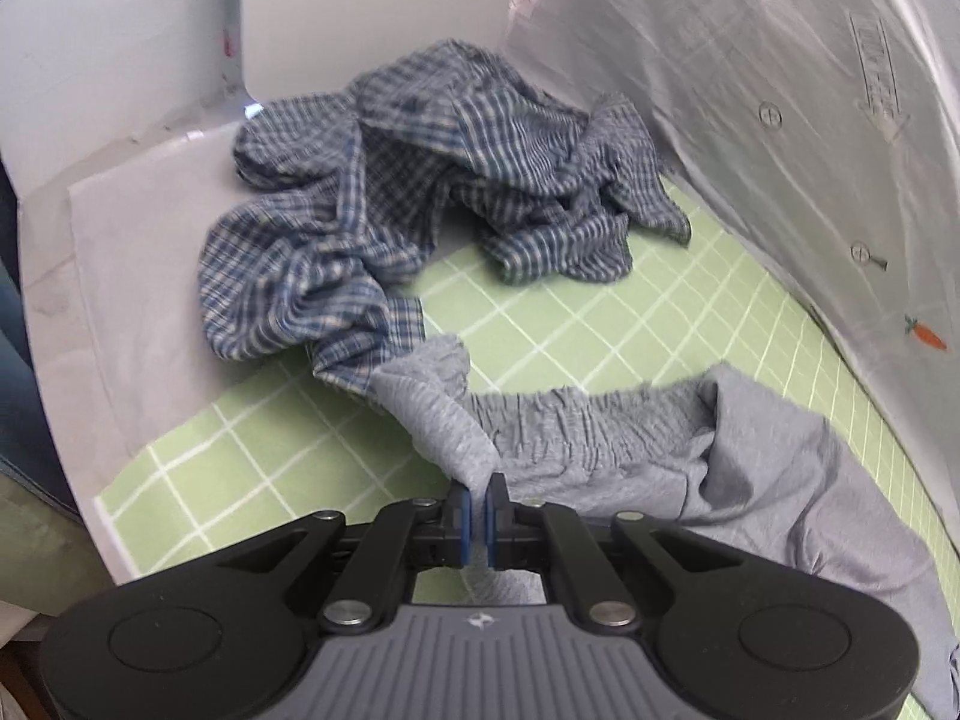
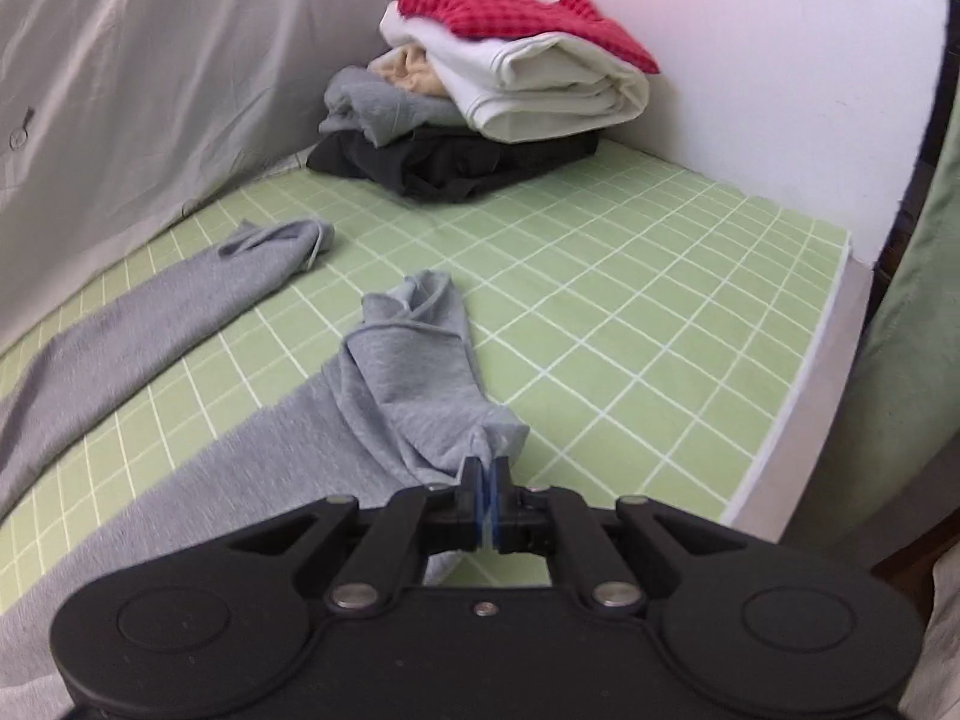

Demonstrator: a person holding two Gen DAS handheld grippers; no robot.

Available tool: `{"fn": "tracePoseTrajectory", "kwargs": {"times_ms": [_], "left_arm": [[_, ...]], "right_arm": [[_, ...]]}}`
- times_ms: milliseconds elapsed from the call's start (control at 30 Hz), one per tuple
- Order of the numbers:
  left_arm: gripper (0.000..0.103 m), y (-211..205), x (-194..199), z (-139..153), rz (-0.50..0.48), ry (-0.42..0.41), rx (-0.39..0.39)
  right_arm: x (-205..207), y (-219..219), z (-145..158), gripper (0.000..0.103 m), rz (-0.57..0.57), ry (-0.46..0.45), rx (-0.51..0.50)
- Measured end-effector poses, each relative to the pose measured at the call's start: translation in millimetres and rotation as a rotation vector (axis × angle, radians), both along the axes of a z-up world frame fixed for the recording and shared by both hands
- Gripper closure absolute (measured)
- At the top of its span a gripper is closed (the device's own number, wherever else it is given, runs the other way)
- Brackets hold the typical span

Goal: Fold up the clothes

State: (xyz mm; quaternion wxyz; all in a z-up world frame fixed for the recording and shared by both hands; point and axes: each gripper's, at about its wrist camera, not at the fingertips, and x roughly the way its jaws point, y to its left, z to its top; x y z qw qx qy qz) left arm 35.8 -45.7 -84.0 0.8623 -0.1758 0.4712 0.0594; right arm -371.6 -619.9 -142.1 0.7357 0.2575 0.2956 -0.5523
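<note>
Both grippers have hold of the grey trousers [image 1: 780, 456]. The left gripper [image 1: 479, 501] has its jaws pinched nearly together on a fold of cloth at the gathered waistband [image 1: 576, 420], which runs off ahead and to its right. The right gripper [image 2: 485, 480] is clamped just as narrowly on a bunched edge of one trouser leg [image 2: 408, 372]; that leg crumples straight ahead of its fingers, while the other leg [image 2: 180, 294] lies stretched flat off to its left, its cuff well apart from the first.

Ahead of the left gripper and touching the waistband's far end sits a rumpled blue checked garment [image 1: 384, 204], heaped partly on the green grid mat [image 1: 600, 324]. Far ahead of the right gripper, in the corner, is a pile of folded clothes [image 2: 498, 96] with a red checked piece on top.

My worry is the thin grips: each jaw seems to hold only a small pinch of stretchy knit, so a brisk lift could let the cloth slide out. The checked garment lies against the waistband, and a pull to the right may drag it along. With one leg wadded and the other straight, any fold made now would probably come out lopsided unless the crumpled leg is shaken flat first.
</note>
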Motion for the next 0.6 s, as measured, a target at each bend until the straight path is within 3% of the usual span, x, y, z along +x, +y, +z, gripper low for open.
{"fn": "tracePoseTrajectory", "kwargs": {"times_ms": [67,167,267,300,333,367,400,433,467,500,533,600], "left_arm": [[0.098,1,0,2,0.006,-0.002,0.012],[0.096,-8,2,-2,-0.009,0.029,0.097],[0.078,-22,-4,-2,-0.052,0.046,0.159],[0.067,-26,-9,1,-0.07,0.032,0.163],[0.054,-30,-14,4,-0.089,0.017,0.166],[0.048,-36,-18,8,-0.105,0.006,0.175],[0.037,-41,-22,12,-0.121,-0.005,0.185],[0.032,-48,-25,15,-0.141,-0.011,0.202],[0.031,-58,-27,18,-0.172,-0.014,0.217],[0.031,-68,-28,21,-0.204,-0.018,0.231],[0.031,-80,-29,23,-0.271,-0.03,0.248],[0.029,-107,-33,28,-0.423,-0.061,0.303]], "right_arm": [[0,-2,1,0.101,0.019,0.005,0.009],[0,-6,-1,0.1,0.053,0.019,0.035],[5,-4,-10,0.099,0.08,0.037,0.068],[6,-3,-12,0.093,0.091,0.041,0.072],[7,-1,-12,0.082,0.104,0.044,0.072],[8,1,-12,0.073,0.119,0.05,0.067],[9,3,-12,0.056,0.138,0.061,0.056],[11,4,-11,0.05,0.165,0.078,0.044],[14,3,-10,0.048,0.196,0.097,0.032],[16,3,-11,0.04,0.223,0.116,0.023],[18,2,-11,0.021,0.246,0.135,0.016],[21,-2,-12,0.0,0.292,0.159,0.002]]}}
